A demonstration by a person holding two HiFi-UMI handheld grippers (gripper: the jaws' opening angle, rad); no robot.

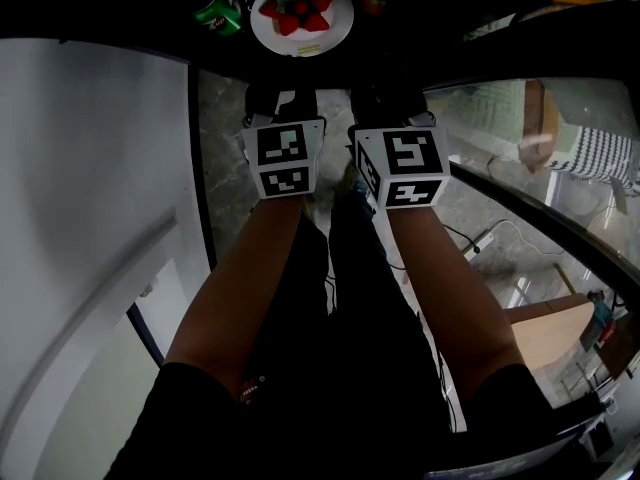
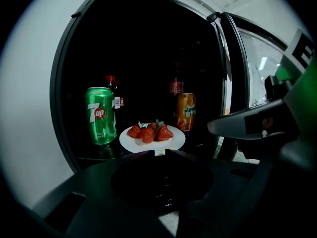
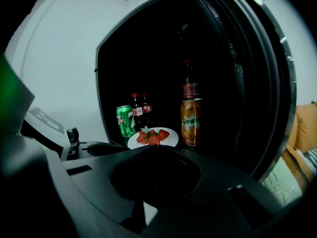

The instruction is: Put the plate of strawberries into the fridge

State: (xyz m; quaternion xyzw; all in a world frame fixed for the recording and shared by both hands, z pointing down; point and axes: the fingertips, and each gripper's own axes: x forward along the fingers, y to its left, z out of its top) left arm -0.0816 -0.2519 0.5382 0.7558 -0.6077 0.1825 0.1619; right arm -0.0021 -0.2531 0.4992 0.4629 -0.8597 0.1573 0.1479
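Holding both tools out side by side toward the open fridge [image 2: 148, 48], the person kept the left gripper [image 2: 158, 155] and the right gripper [image 3: 154, 150] about level, each with its marker cube [image 1: 285, 156] facing up. The left gripper's jaws were pressed together with nothing between them, their tips aimed at the near rim of the white plate [image 2: 176, 141]. From where I stood I could not tell whether they touched that rim. The right gripper's jaws were closed and empty too, and it sat a little farther back from the plate.

The plate rested on the dark fridge shelf straight ahead of both grippers, with the strawberries [image 2: 150, 132] heaped in its middle. Ahead and to the left of the left gripper, a green can [image 2: 100, 115] stood upright just beside the plate. Ahead and to the right, an orange can [image 2: 186, 111] stood upright near the plate's far right edge. Dark bottles [image 3: 139, 110] with red labels stood deeper in behind the green can. The glass door [image 2: 247, 73] hung open on the right gripper's outer side.
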